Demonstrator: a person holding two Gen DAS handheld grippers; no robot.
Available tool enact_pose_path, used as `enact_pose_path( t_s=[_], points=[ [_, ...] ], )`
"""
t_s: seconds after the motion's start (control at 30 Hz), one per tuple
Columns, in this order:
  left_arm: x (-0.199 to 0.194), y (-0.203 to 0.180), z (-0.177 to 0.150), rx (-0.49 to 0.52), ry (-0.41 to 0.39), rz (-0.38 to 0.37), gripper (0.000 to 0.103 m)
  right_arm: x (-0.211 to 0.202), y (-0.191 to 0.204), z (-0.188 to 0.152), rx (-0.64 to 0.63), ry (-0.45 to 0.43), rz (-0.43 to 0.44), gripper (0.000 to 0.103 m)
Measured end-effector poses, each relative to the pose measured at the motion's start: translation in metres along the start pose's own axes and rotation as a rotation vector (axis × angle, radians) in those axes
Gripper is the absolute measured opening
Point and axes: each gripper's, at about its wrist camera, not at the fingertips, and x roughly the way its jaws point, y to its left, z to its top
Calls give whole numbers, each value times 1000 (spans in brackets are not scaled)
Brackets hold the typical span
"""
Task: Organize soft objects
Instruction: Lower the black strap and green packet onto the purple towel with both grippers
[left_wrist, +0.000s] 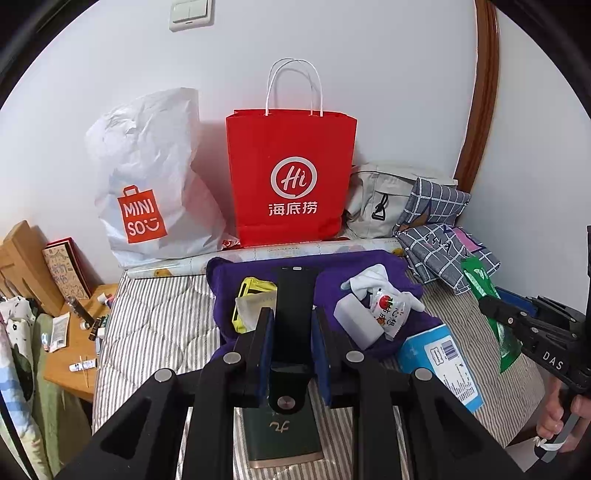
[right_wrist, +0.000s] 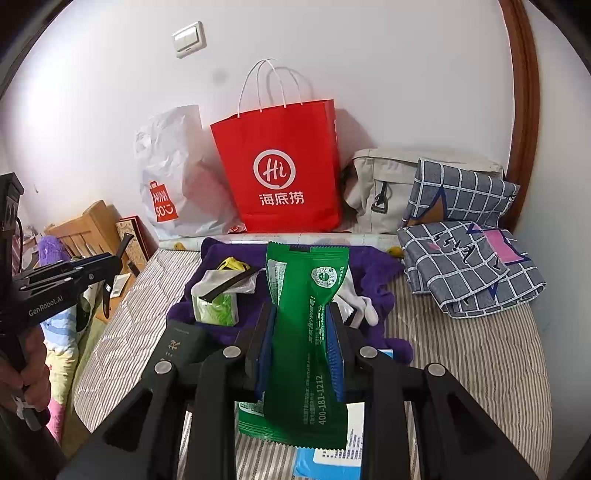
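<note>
the right gripper (right_wrist: 301, 343) is pinching a green packet (right_wrist: 306, 295) across its middle, holding it above the striped bed (right_wrist: 461, 350). it is looking light, floppy and slick, so a mid-body grip suits it. the left gripper (left_wrist: 293, 332) is squeezing a stiff black strap (left_wrist: 295, 295) over the purple towel (left_wrist: 332, 266).

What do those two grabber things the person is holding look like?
Both are matte black with angular, pointy arms, round silver pins at the joints and blue ridged pads inside the fingers. The left tool shows white "GenRobot.AI" lettering on its side in the right wrist view. The right tool shows white letters "DAS" in the left wrist view. No sleeves show.
</note>
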Motion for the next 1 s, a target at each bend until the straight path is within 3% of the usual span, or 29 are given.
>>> enact_pose_path(
  t_s=[0.53,1.0],
  points=[
    [38,-2,7,6,44,-9,20,33,-8,9,9,29,5,27],
    [95,14,14,-15,116,-30,20,93,-19,20,-3,102,-1,27]
  ],
)
